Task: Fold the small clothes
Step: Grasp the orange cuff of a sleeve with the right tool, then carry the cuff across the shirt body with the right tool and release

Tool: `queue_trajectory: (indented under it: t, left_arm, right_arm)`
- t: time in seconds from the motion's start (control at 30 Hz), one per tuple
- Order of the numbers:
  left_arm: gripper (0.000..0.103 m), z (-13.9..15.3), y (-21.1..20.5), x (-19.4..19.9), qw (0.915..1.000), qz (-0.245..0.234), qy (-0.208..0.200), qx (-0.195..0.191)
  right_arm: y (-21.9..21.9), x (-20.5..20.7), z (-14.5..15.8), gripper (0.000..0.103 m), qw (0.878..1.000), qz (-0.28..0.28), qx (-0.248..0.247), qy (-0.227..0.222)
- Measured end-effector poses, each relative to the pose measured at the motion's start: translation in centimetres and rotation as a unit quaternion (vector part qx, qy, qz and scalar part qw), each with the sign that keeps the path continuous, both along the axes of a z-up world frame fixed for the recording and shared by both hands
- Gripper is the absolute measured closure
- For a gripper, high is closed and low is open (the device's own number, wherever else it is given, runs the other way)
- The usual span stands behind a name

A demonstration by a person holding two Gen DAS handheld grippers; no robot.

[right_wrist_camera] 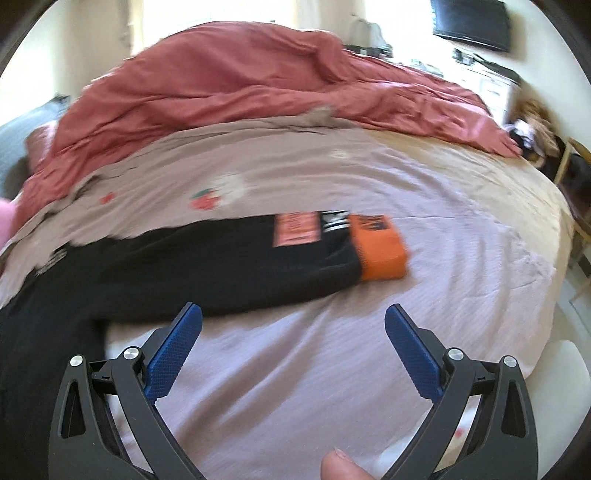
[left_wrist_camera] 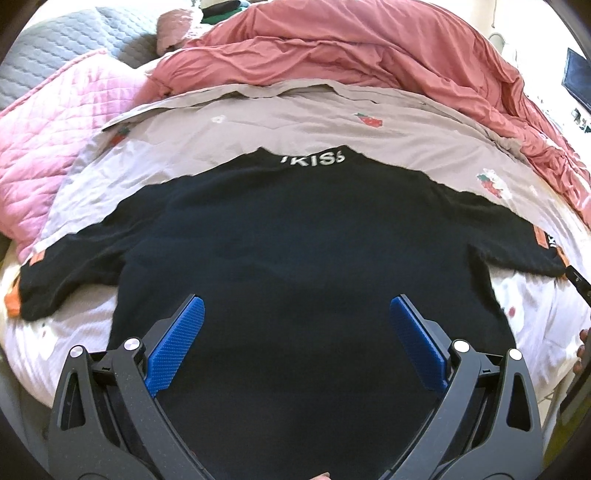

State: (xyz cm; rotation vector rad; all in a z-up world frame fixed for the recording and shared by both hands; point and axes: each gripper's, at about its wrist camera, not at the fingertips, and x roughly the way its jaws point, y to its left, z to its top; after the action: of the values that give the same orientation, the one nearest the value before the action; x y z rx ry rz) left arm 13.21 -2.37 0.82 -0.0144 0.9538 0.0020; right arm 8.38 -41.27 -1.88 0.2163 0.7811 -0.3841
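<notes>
- My left gripper [left_wrist_camera: 297, 310], blue ribbed pads spread, lower centre: over flat black knit sweater [left_wrist_camera: 295, 236].
- My right gripper [right_wrist_camera: 293, 317], pads spread: above wrinkled pale strawberry-print bedsheet [right_wrist_camera: 461, 258]; orange ribbed cuff [right_wrist_camera: 380, 247] mid-frame.

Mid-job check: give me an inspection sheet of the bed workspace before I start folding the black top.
Surface: bed with a wrinkled pale strawberry-print sheet; bare sheet lies under the right gripper.
Job's things: black knit sweater with white lettering at the collar, laid flat, both sleeves spread out; orange cuff on the right sleeve; unfolded.
Clutter: rumpled red duvet heaped behind the sweater; pink quilted blanket at the left.
Grippers: left gripper open, over the sweater's body; right gripper open, near the right sleeve; both hold nothing.
Cables: nothing seen.
Surroundings: dark wall-mounted screen; the right wrist view is motion-blurred.
</notes>
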Motion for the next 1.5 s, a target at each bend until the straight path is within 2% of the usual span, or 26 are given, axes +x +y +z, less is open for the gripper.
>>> queue_trajectory:
  t: [0.13, 0.33, 0.5, 0.53, 0.6, 0.67, 0.73, 0.77, 0.8, 1.03, 1.2, 1.37, 1.5]
  left_arm:
    - [0.008, -0.2, -1.0, 2.0, 0.9999, -0.010, 0.002, 0.003]
    - [0.008, -1.1, -1.5, 5.2, 0.9996, -0.015, 0.011, -0.023]
    - [0.008, -2.1, -2.1, 8.1, 0.9999, -0.011, 0.004, 0.001]
    - [0.008, -2.3, -2.0, 8.6, 1.0000, -0.008, 0.004, 0.004]
    - [0.008, -2.9, -1.7, 9.7, 1.0000, -0.001, 0.006, 0.006]
    - [0.008, -3.6, -1.4, 10.3, 1.0000, 0.006, 0.002, 0.005]
    - [0.008, -4.2, -1.1, 10.7, 0.9999, 0.011, -0.001, 0.008]
    - [0.008, -4.5, -1.0, 10.8, 0.9999, 0.013, -0.001, 0.007]
    - [0.008, -4.9, -0.6, 10.9, 0.9999, 0.014, -0.002, 0.003]
    - [0.008, -7.2, 1.9, 10.9, 0.9992, 0.034, 0.007, -0.019]
    - [0.008, -6.9, 4.2, 10.6, 0.9982, 0.049, -0.002, -0.035]
    - [0.008, -6.2, 6.2, 10.2, 0.9967, 0.068, -0.014, -0.043]
    - [0.008, -5.9, 8.1, 10.0, 0.9944, 0.087, -0.019, -0.055]
  right_arm:
    - [-3.6, 1.6, -0.6, 0.004, 0.999, -0.029, 0.004, 0.015]
    - [-7.8, 4.2, -1.7, 0.005, 0.998, -0.053, 0.018, 0.033]
    - [-10.5, 6.2, -3.0, 0.006, 0.996, -0.074, 0.038, 0.046]
    - [-10.8, 6.4, -3.2, 0.009, 0.995, -0.077, 0.041, 0.048]
    - [-11.7, 6.9, -3.8, 0.044, 0.993, -0.078, 0.066, 0.051]
    - [-12.4, 7.3, -4.4, 0.055, 0.990, -0.072, 0.103, 0.056]
    - [-12.0, 7.5, -4.4, 0.066, 0.992, -0.063, 0.101, 0.053]
    - [-11.7, 7.5, -4.0, 0.083, 0.993, -0.053, 0.096, 0.045]
    - [-11.3, 7.4, -3.6, 0.088, 0.994, -0.040, 0.100, 0.034]
    - [-6.6, 7.5, 0.9, 0.093, 0.995, 0.024, 0.088, -0.028]
    - [-0.3, 9.1, 5.0, 0.093, 0.989, 0.093, 0.092, -0.070]
    - [7.1, 11.2, 7.7, 0.094, 0.974, 0.174, 0.114, -0.095]
    - [14.0, 13.4, 7.7, 0.094, 0.957, 0.242, 0.134, -0.086]
